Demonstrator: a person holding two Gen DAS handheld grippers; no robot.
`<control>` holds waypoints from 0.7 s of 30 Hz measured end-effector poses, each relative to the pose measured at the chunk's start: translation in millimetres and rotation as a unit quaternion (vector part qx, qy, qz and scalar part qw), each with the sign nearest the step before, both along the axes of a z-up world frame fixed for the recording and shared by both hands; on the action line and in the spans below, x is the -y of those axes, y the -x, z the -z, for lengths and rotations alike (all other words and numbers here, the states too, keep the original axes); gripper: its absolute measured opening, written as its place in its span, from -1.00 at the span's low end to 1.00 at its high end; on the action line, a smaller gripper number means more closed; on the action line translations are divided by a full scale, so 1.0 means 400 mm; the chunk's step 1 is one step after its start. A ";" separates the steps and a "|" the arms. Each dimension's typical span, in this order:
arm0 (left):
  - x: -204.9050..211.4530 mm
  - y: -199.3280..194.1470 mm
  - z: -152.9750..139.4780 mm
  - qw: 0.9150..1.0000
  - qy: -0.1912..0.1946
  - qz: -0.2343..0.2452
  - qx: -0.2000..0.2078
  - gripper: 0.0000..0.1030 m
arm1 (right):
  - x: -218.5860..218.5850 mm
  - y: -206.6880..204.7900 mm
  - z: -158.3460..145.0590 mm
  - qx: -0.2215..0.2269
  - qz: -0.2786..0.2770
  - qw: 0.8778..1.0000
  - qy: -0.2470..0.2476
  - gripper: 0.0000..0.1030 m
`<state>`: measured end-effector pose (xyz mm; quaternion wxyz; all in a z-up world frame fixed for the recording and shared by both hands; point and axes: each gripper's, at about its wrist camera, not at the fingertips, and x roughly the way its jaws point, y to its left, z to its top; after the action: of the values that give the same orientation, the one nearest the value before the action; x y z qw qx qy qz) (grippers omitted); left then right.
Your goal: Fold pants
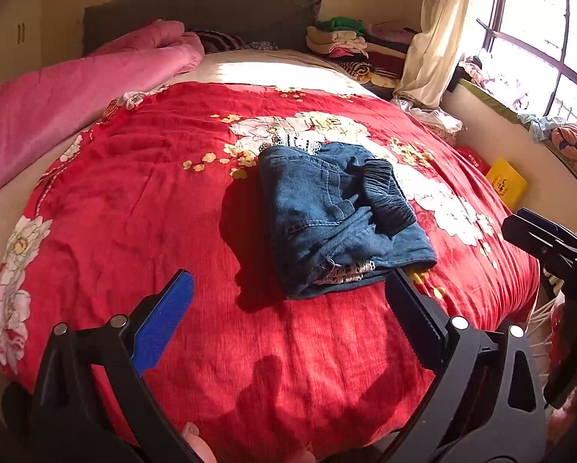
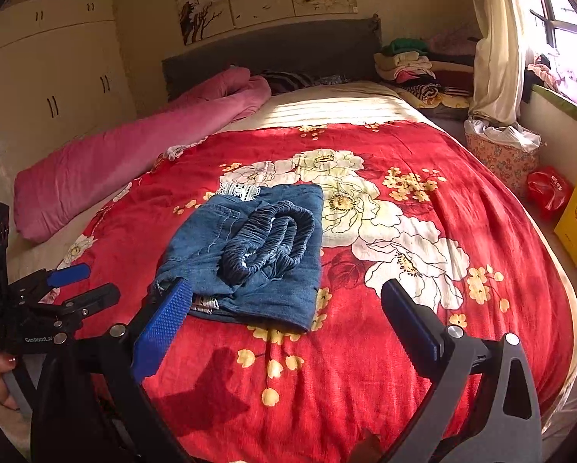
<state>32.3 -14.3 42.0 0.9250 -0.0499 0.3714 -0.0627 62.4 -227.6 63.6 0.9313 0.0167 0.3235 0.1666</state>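
Denim-blue pants with a gathered elastic waistband lie folded into a compact bundle on our red floral bedspread, both our left gripper and right gripper spread wide and empty just short of it, so we judge the folding essentially finished.

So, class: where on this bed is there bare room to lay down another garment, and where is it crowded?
Free: the red bedspread between the pink quilt and the folded jeans, and the strip between the jeans and the near edge. Also the pale sheet near the headboard. Crowded: the far corner by the curtain, stacked with folded clothes.
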 end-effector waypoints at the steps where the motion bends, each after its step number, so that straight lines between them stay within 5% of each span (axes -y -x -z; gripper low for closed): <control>1: 0.001 0.007 0.000 1.000 -0.001 -0.002 -0.001 0.81 | 0.003 0.007 -0.001 0.001 0.002 1.000 0.000 0.91; 21: 0.042 0.106 0.061 1.000 -0.004 -0.001 -0.022 0.81 | 0.038 0.101 0.071 -0.021 0.027 0.999 0.013 0.91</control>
<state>-10.0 -31.1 17.7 0.9169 -0.0480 0.3919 -0.0591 22.0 -242.7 35.3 0.9286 0.0165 0.3445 0.1371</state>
